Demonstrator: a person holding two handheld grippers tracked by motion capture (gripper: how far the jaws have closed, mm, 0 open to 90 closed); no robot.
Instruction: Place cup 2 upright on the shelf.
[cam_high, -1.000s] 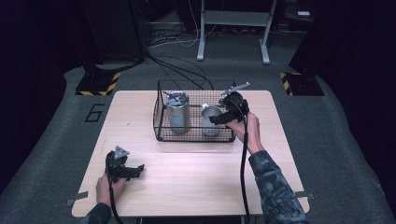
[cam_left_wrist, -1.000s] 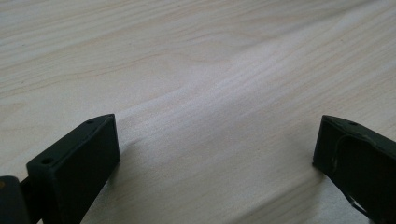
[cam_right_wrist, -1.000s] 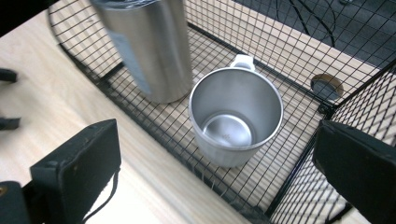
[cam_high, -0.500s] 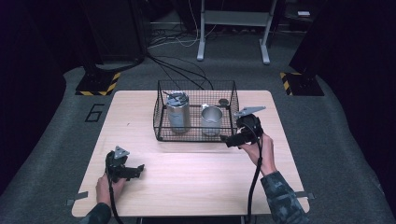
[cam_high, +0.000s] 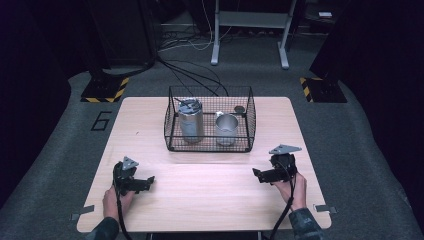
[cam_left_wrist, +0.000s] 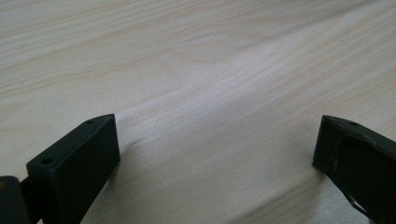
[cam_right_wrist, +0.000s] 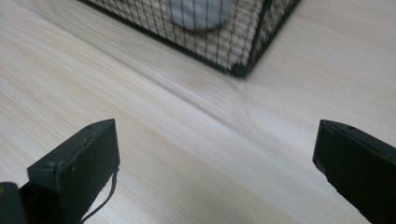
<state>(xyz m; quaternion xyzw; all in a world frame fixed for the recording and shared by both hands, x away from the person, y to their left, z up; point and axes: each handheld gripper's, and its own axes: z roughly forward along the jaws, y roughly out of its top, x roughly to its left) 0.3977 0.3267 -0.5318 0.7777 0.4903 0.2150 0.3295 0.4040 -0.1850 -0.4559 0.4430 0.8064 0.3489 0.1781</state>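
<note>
Resting on the near part of the wooden table (cam_high: 200, 200), both grippers sit low with a hand behind each. In the high view, left gripper (cam_high: 148, 181) lies at the near left, pointing toward the middle of the table; its jaws stand wide apart with nothing between them, and the left gripper view has bare wood grain between the two black jaws. Right gripper (cam_high: 256, 174) lies at the near right, just in front of the wire basket's near right corner and apart from it; its jaws are also wide and hold nothing. Wire basket (cam_high: 209, 148) stands at the middle of the far half of the table. Inside it, a lidded metal can (cam_high: 190, 120) stands upright on the left, an open metal cup (cam_high: 226, 128) upright to its right, and a small dark round thing (cam_high: 239, 109) lies near the far right corner. From the right gripper view the basket's corner (cam_right_wrist: 240, 70) shows ahead, with the blurred cup (cam_right_wrist: 201, 14) behind the mesh
</note>
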